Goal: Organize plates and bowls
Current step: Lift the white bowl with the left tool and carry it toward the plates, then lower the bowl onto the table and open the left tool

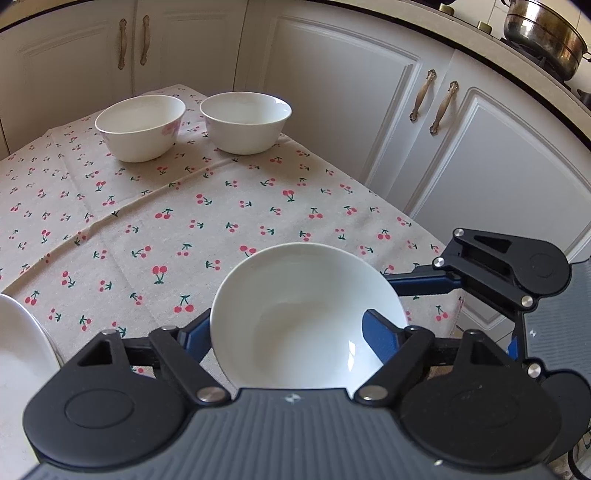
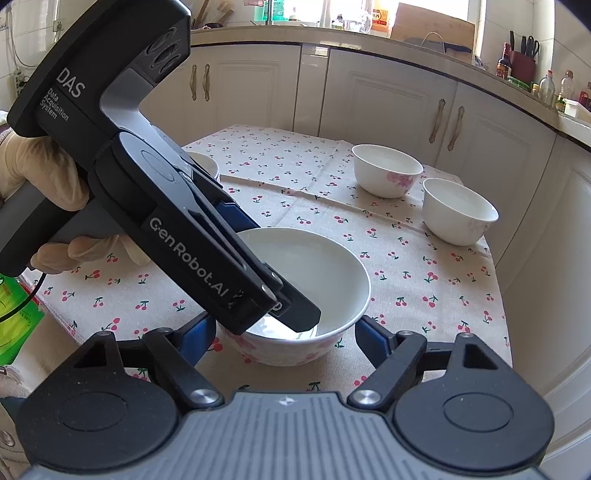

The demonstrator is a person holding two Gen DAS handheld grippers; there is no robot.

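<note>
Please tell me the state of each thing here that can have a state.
near bowl: upright on the tablecloth, empty
two far bowls: upright, empty, side by side
left gripper: one finger inside the near bowl, jaws open
right gripper: open, fingers either side of the near bowl
cupboard doors: closed

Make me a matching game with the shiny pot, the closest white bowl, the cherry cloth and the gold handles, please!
Things:
1. shiny steel pot
2. nearest white china bowl
3. beige cherry-print tablecloth
4. curly brass handles

Places:
A. spread over the table
B. up on the stove
C. on the white cupboard doors
D. sitting on the cloth

Pairs: 1-B, 2-D, 3-A, 4-C
</note>
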